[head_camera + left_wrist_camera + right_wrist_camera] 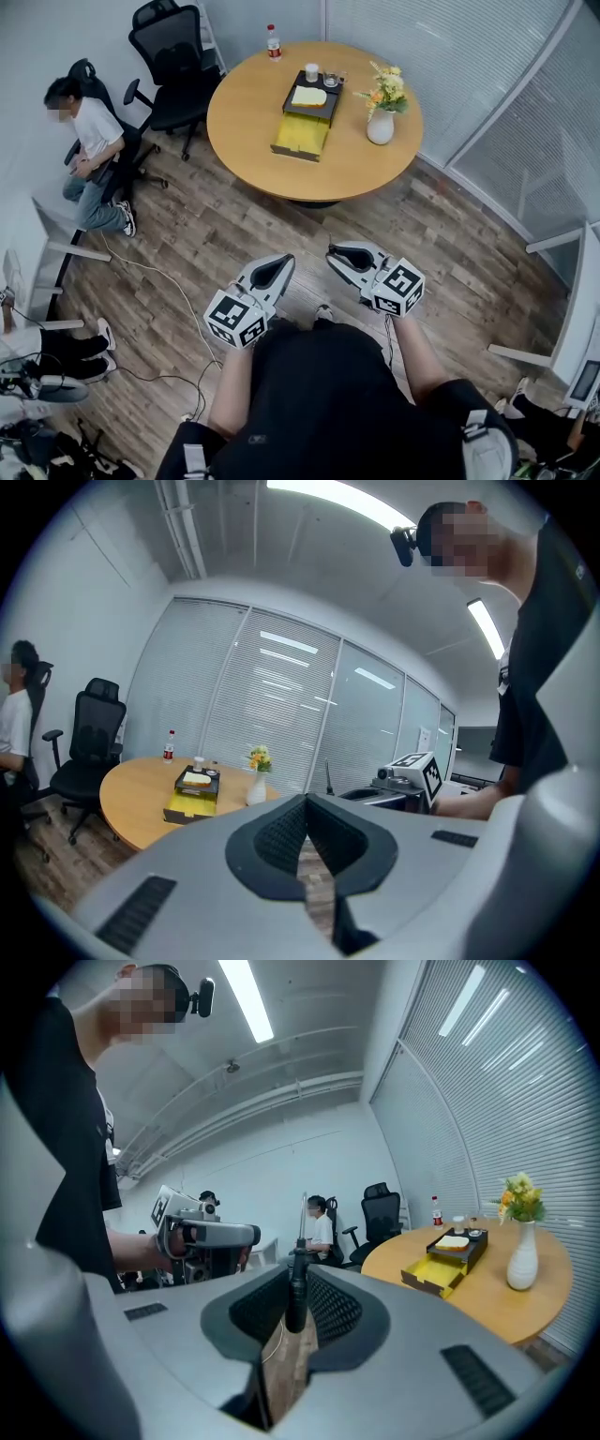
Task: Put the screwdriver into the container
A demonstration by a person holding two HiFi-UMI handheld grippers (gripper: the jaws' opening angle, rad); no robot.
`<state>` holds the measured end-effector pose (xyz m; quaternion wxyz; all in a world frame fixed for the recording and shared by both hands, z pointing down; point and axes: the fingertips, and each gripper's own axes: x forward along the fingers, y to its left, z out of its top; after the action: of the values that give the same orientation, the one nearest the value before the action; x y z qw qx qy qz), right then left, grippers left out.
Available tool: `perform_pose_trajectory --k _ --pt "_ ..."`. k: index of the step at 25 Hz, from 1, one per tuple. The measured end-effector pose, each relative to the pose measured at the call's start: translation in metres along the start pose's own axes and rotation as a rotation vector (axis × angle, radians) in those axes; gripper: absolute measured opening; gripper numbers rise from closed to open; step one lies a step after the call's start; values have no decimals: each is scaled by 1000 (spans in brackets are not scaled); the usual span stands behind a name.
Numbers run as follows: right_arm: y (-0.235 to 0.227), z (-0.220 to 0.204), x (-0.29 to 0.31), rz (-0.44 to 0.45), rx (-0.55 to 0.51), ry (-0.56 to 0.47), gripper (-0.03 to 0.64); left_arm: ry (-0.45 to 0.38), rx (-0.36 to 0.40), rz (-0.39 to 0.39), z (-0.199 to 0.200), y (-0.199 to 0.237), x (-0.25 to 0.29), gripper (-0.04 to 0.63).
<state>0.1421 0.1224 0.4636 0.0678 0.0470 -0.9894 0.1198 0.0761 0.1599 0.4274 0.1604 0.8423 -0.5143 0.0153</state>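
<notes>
Two jaws of the right gripper [294,1279] are clamped on the screwdriver [299,1265], its dark handle pinched between them and its thin shaft sticking out past their tips. Near it on the left, the left gripper [307,803] has its jaws pressed together on nothing. Well ahead of both, the yellow container [302,136] lies open on the round table [253,122], with a vase of flowers [381,124] to its right.

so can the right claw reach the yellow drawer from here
Probably not yet: the right claw, shut on the screwdriver, is well short of the yellow drawer on the table. Only floor lies between.
</notes>
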Motion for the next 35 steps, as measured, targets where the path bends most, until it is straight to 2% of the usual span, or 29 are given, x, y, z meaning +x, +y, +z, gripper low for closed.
perform_pose_trajectory --k 5,17,35 --pt "-8 -5 -4 16 7 4 52 1 6 19 1 3 12 5" --pt "-36 -7 -2 -5 30 20 52 13 -4 4 3 17 38 5" --pt "-92 16 62 -85 57 13 52 25 -17 -77 30 106 72 5"
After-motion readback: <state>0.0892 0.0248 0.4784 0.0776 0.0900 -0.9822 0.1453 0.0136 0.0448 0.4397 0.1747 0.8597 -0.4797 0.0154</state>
